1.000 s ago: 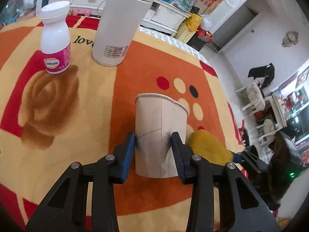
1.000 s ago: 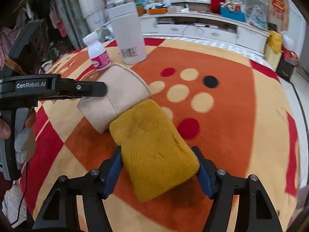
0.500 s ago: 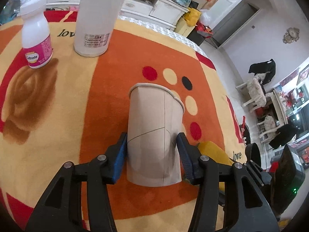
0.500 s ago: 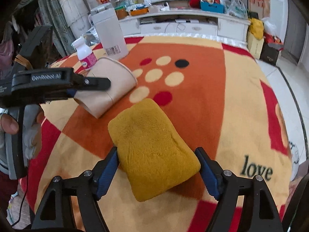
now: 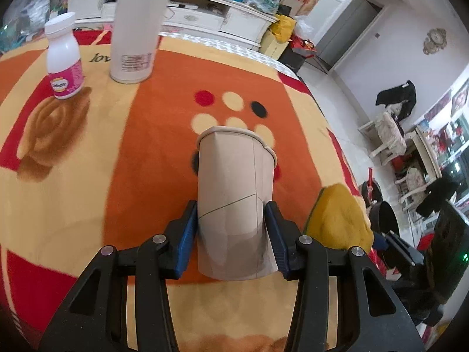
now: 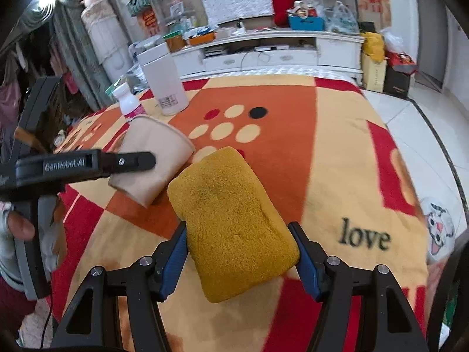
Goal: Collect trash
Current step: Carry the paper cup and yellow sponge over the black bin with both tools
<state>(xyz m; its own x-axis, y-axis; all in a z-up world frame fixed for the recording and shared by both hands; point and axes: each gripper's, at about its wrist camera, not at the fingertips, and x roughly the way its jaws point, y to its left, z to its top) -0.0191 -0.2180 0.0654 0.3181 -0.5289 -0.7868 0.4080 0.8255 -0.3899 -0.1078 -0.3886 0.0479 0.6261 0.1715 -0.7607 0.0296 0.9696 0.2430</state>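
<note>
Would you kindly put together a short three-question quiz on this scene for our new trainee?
1. True or false: the left gripper is shut on the paper cup.
2. What does the right gripper hold?
A. the white flask
B. the yellow sponge
C. the pill bottle
3. Fill in: on the blanket, the pill bottle stands beside the white ______.

Key
1. True: both pads press the cup's sides.
2. B: the sponge sits between the blue pads.
3. flask
</note>
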